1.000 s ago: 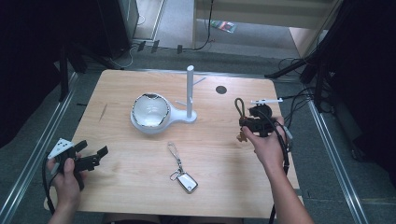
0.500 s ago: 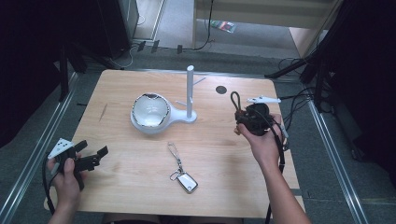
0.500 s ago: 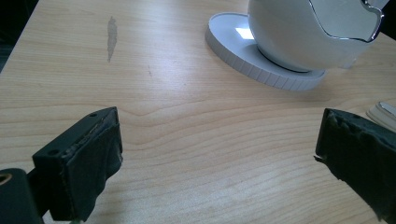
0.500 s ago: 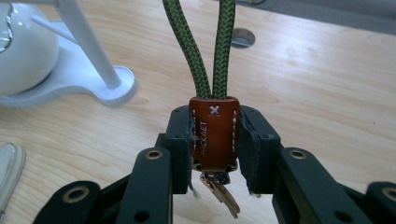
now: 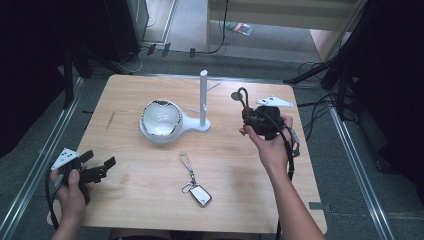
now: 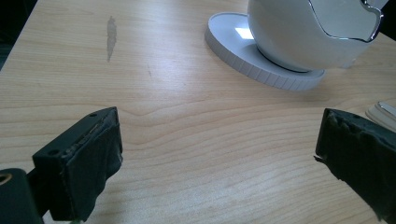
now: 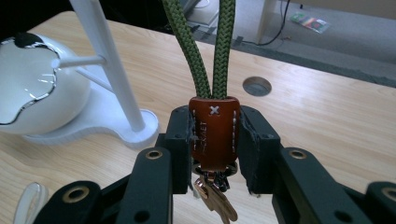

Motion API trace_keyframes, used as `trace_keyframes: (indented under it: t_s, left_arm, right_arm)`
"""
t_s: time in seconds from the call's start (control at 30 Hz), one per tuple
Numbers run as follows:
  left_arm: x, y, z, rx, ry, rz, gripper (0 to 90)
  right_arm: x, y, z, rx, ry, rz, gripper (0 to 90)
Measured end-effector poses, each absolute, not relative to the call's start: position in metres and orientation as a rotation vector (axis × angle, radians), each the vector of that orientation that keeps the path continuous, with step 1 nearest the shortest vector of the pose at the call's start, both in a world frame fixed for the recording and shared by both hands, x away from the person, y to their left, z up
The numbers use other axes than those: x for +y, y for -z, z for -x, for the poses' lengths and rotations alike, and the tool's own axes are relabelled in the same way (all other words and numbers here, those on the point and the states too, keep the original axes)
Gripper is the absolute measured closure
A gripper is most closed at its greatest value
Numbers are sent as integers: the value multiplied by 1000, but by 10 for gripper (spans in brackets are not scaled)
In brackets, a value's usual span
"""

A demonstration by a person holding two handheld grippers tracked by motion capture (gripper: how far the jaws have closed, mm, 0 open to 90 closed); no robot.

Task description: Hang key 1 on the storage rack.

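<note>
A: What are the jaws of the right gripper doing?

B: They pinch a brown leather tab from both sides. A green cord loop rises out of the top of the tab, and copper-coloured keys dangle below it. In the high view the right gripper is held above the right part of the worktop, with the loop sticking up.

A: And the left gripper?

B: Its jaws are spread wide with only bare wood between them. In the high view it sits at the near left corner of the worktop, in the person's left hand.

A: What stands near the held keyring?

B: A white stand with an upright post and thin side pegs, just left of the right gripper. Its base runs over to a white bowl with a shiny, wavy rim.

A: Anything else lying about?

B: A second keyring with a silver fob and a clasp lies flat near the middle of the worktop, well apart from both grippers. A round cable hole lies in the wood beyond the right jaws.
</note>
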State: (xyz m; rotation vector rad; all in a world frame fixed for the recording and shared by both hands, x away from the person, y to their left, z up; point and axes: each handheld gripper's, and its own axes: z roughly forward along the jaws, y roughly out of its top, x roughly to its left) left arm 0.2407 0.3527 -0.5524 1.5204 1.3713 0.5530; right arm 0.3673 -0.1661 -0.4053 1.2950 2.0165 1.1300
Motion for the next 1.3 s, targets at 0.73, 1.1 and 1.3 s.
trace_keyframes:
  t_s: [0.73,1.1,1.3]
  left_arm:
    - [352,552,-240,1358,-560,-1517,11]
    - [352,552,-240,1355,-562,-1515,11]
    - [352,552,-240,1356,-560,-1514,11]
  right_arm:
    - [-136,405,-391,2042,-1264,-1260,686]
    - [-122,407,-404,2072,-1287,-1269,686]
    - [-115,406,-410,2092,-1298,-1270,685]
